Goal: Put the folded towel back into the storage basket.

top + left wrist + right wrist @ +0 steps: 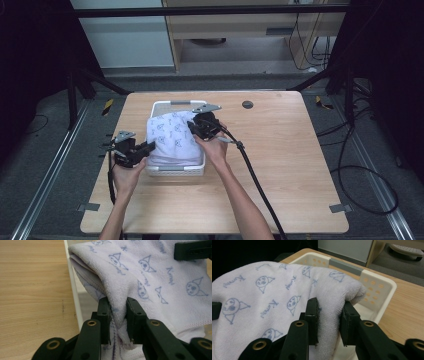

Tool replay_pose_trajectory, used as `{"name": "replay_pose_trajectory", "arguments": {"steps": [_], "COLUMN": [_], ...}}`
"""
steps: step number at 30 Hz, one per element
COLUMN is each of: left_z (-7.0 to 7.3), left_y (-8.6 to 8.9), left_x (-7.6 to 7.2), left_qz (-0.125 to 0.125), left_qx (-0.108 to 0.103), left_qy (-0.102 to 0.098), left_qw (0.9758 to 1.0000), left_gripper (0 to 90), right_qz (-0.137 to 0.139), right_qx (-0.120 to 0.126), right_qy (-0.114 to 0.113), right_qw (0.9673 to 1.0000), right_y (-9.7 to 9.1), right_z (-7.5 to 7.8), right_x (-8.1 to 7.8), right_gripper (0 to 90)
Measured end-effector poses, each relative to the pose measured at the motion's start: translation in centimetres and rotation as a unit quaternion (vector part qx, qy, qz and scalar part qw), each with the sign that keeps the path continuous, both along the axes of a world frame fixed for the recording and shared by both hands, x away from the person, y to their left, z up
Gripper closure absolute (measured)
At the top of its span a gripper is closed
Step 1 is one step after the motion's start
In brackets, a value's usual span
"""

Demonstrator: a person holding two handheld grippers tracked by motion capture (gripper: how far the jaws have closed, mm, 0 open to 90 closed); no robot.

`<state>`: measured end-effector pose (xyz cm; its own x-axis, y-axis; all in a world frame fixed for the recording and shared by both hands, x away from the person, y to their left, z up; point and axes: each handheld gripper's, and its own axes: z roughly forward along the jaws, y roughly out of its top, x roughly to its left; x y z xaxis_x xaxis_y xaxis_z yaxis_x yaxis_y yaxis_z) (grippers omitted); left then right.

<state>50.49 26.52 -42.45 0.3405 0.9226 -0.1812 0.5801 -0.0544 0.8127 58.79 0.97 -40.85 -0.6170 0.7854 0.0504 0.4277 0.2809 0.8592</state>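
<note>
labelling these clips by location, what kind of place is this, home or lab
Most likely a lab or recording studio, not a home: the wooden table stands inside a black metal frame, loose cables trail across the grey floor, and floor rails flank the table.

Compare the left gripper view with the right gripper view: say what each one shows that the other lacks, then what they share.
Left gripper view alone: the left gripper pinching a bunched edge of the towel, beside bare table.

Right gripper view alone: the right gripper clamped on a thick fold, the basket end wall with round holes and grey handle.

Both: the white towel with blue cartoon print, the white basket, wooden table.
</note>
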Motion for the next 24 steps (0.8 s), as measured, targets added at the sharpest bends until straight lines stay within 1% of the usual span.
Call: {"name": "replay_pose_trajectory", "arguments": {"steps": [3, 7, 15, 17, 19, 20, 21, 22, 24], "left_z": [-0.3, -0.7, -1.1, -1.2, -1.2, -1.1, -0.9, -0.6, -0.1], "left_y": [-0.3, -0.6, -0.7, -0.7, -0.8, -0.8, -0.8, -0.7, -0.5], "left_x": [0.1, 0.3, 0.6, 0.7, 0.7, 0.6, 0.5, 0.4, 0.1], "left_qz": [-0.003, -0.006, -0.005, -0.007, -0.001, 0.003, 0.007, 0.007, 0.011], "left_qx": [0.006, 0.015, 0.026, 0.026, 0.034, 0.042, 0.042, 0.038, 0.037], "left_qy": [0.006, 0.014, 0.027, 0.036, 0.034, 0.028, 0.02, 0.015, 0.003], "left_qw": [1.0, 0.9998, 0.9993, 0.999, 0.9988, 0.9987, 0.9989, 0.9991, 0.9992], "left_gripper": [74.2, 74.1, 73.7, 72.2, 69.2, 67.9, 67.6, 65.5, 64.5], "right_qz": [-0.004, -0.008, -0.006, -0.006, -0.005, -0.005, -0.006, -0.007, -0.007], "right_qx": [0.001, -0.006, -0.023, -0.029, -0.039, -0.042, -0.042, -0.044, -0.045], "right_qy": [0.002, 0.014, 0.021, 0.023, 0.026, 0.028, 0.029, 0.021, 0.015], "right_qw": [1.0, 0.9999, 0.9995, 0.9993, 0.9989, 0.9987, 0.9987, 0.9988, 0.9988], "right_y": [-0.1, -0.2, -0.1, 0.0, 0.0, 0.0, -0.1, -0.1, -0.3], "right_z": [-0.5, -1.2, -2.1, -2.3, -2.5, -2.5, -2.6, -2.6, -2.5], "right_x": [0.1, 0.2, 0.3, 0.3, 0.4, 0.4, 0.4, 0.4, 0.3], "right_gripper": [71.5, 71.0, 68.9, 67.4, 64.8, 63.1, 60.1, 56.7, 53.5]}}
